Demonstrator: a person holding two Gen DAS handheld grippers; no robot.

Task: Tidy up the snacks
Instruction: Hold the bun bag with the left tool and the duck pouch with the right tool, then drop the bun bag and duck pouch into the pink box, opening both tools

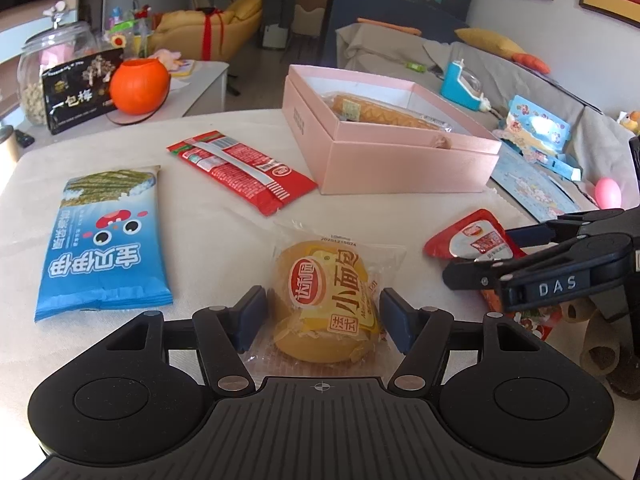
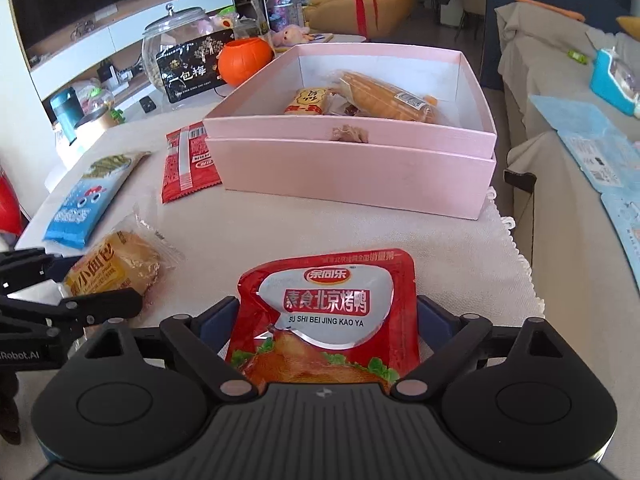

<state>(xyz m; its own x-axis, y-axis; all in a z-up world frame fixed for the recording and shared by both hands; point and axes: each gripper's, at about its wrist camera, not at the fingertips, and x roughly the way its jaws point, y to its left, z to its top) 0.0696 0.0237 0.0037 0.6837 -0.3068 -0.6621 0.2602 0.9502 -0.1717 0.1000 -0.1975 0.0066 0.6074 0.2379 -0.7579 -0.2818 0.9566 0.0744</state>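
My left gripper (image 1: 322,320) is open, its jaws on either side of a yellow wrapped bread bun (image 1: 326,300) lying on the table; the bun also shows in the right wrist view (image 2: 116,266). My right gripper (image 2: 326,320) is open around a red roast-duck snack pouch (image 2: 326,316), which also shows in the left wrist view (image 1: 476,238). The open pink box (image 2: 352,168) holds a corn-like snack (image 2: 384,98) and a small yellow packet (image 2: 306,102). A blue seaweed pack (image 1: 104,240) and a red sausage pack (image 1: 240,170) lie on the table.
A white cloth (image 2: 312,224) covers the table. Behind stand a glass jar (image 2: 176,48), a black plum bag (image 2: 192,68) and an orange pumpkin bucket (image 2: 244,60). A covered sofa with blue toys (image 1: 536,128) lies to the right.
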